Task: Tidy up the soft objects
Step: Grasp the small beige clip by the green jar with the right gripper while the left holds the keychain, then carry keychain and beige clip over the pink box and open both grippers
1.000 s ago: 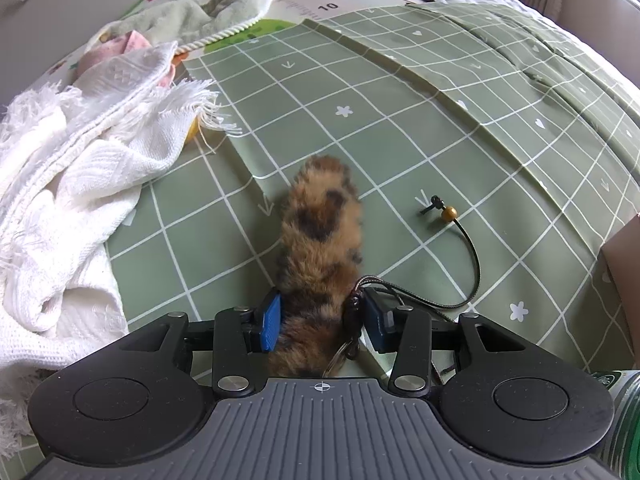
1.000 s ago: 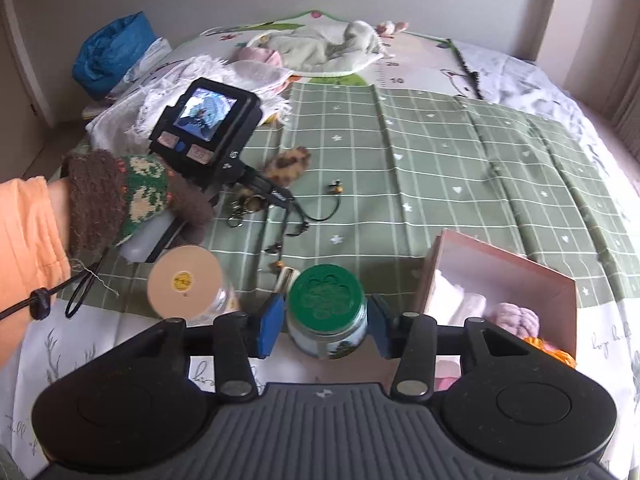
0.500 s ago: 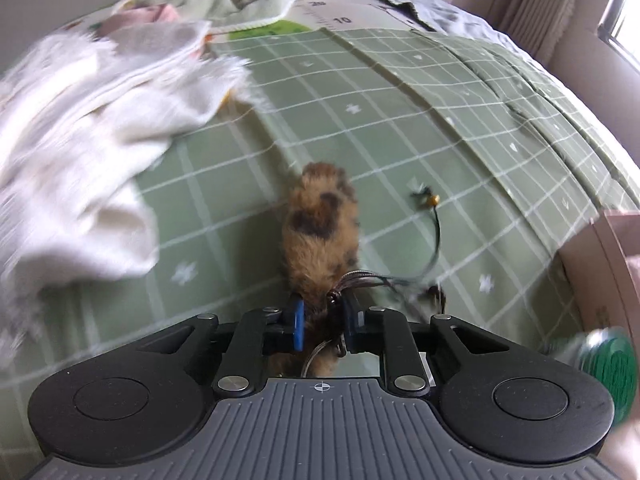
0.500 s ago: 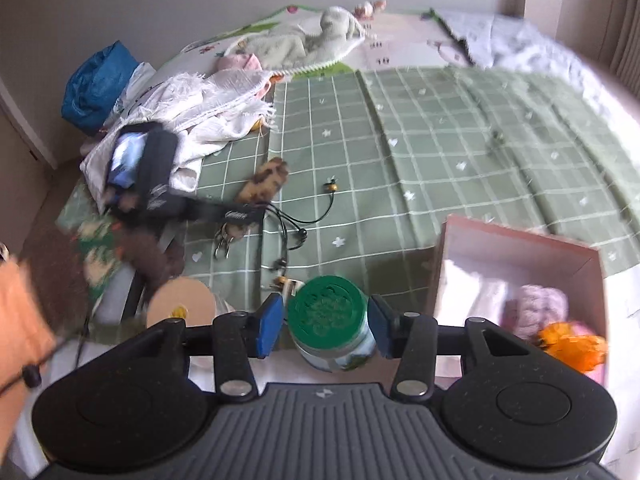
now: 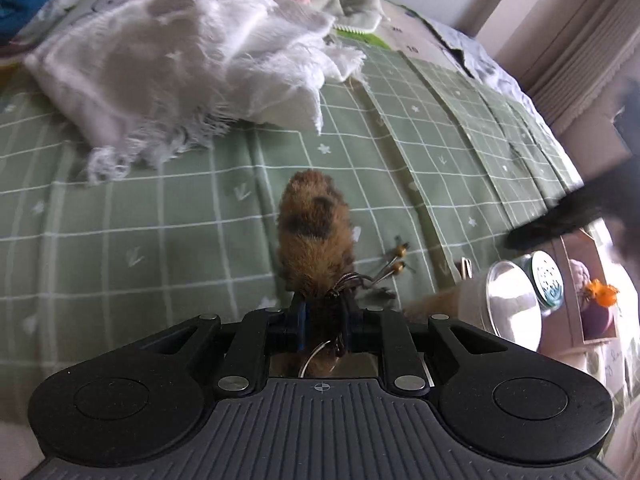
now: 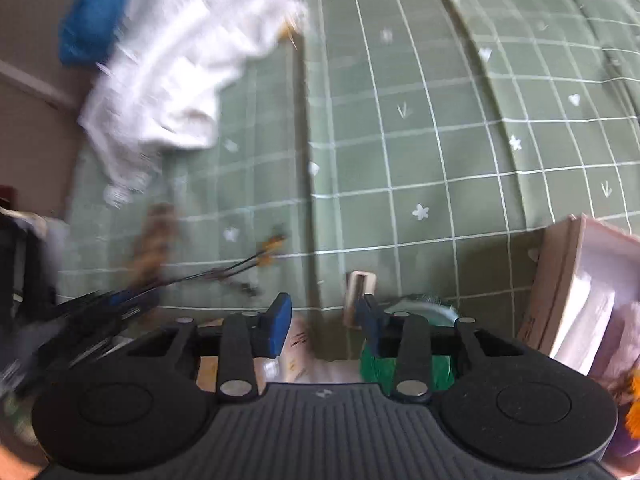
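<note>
My left gripper is shut on the near end of a brown spotted furry tail charm, lifted a little over the green checked cloth; its black cords with orange beads trail to the right. The charm shows blurred in the right wrist view. My right gripper is open and empty above the cloth, with the green-lidded jar under its right finger. A pink box with soft items stands at the right; it also shows in the left wrist view.
A white fringed blanket lies at the back left. A blue bag sits beyond it. A silver-lidded jar and the green-lidded jar stand beside the box. A pale green plush lies far back.
My left gripper closed on the furry charm and lifted it, swinging right toward the box. My right gripper moved forward and down past the green-lidded jar, still open.
</note>
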A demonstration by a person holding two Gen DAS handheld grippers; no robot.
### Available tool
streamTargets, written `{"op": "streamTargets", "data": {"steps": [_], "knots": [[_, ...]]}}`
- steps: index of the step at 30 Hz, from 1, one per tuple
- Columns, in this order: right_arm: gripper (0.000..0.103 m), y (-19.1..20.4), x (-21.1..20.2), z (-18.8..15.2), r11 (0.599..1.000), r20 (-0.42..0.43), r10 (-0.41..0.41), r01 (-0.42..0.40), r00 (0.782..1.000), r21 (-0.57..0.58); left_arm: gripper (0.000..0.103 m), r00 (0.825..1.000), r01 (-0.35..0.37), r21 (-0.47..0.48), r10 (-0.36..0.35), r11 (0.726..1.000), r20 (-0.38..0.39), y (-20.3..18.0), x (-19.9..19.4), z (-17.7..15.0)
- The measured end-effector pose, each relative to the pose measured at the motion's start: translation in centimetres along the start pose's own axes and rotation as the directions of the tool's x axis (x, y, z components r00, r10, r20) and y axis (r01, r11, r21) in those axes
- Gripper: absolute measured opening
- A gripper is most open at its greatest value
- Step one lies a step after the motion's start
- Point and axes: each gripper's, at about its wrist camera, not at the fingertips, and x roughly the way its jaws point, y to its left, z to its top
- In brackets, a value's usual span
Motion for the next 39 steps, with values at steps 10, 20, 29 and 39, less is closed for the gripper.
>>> {"op": "streamTargets", "data": {"steps": [10,20,29,39], "knots": [[0.036,0.4,8.3,1.7,0.984,-0.131,-0.165,0.172,0.978,0.038,0.019,0.998,-0.042,-0.049,0.045,0.998,0.052,0.6,-4.9,-3.9],[0.019,3.1,8.8,0.1,0.954,-0.085,-0.283,0.271,0.955,-0.131,0.019,0.995,-0.05,-0.084,0.057,0.995,0.081,0.9,-6.3,-5.1],[0.019,5.1,6.5,-0.1,0.958,-0.012,-0.26,0.256,0.966,-0.131,0.019,0.996,-0.06,0.007,0.06,0.998,0.064,-0.6,-4.6,-3.6],[0.019,5.3,-5.0,-3.1,0.97,0.208,-0.2,0.224,0.957,-0.099,0.019,0.969,0.101,0.097,-0.12,0.99,0.215,-1.6,-7.9,4.7]]}}
